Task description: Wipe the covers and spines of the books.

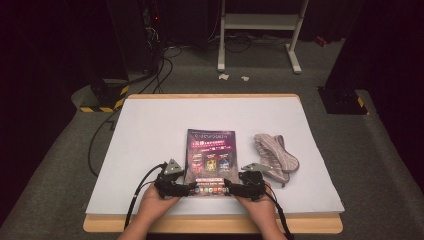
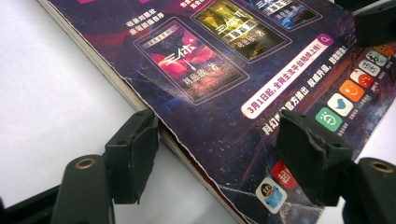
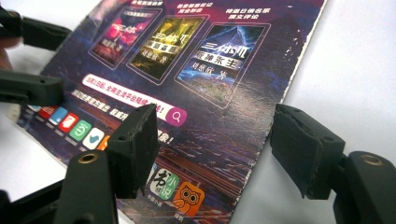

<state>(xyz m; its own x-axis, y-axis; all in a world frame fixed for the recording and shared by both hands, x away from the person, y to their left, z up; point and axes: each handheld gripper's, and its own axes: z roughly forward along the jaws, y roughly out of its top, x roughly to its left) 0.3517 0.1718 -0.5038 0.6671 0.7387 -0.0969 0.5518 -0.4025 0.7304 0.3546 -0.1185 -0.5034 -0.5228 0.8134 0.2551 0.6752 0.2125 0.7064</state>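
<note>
A book with a dark purple cover (image 1: 211, 150) lies flat on the white sheet near the table's front. My left gripper (image 1: 189, 189) sits at its near left corner, my right gripper (image 1: 229, 187) at its near right corner. In the left gripper view the jaws (image 2: 217, 154) stand open astride the book's left edge (image 2: 168, 135): one pad beside the edge, the other above the cover. In the right gripper view the jaws (image 3: 215, 149) are open too, one over the cover (image 3: 210, 93), the other over bare sheet past the book's right edge. Neither pair presses on the book.
A striped fabric strap or pouch (image 1: 272, 155) lies just right of the book. The white sheet (image 1: 150, 125) covers a wooden table with its front edge (image 1: 210, 224) below my hands. Beyond the table are floor cables (image 1: 160, 70) and a white frame (image 1: 260, 30).
</note>
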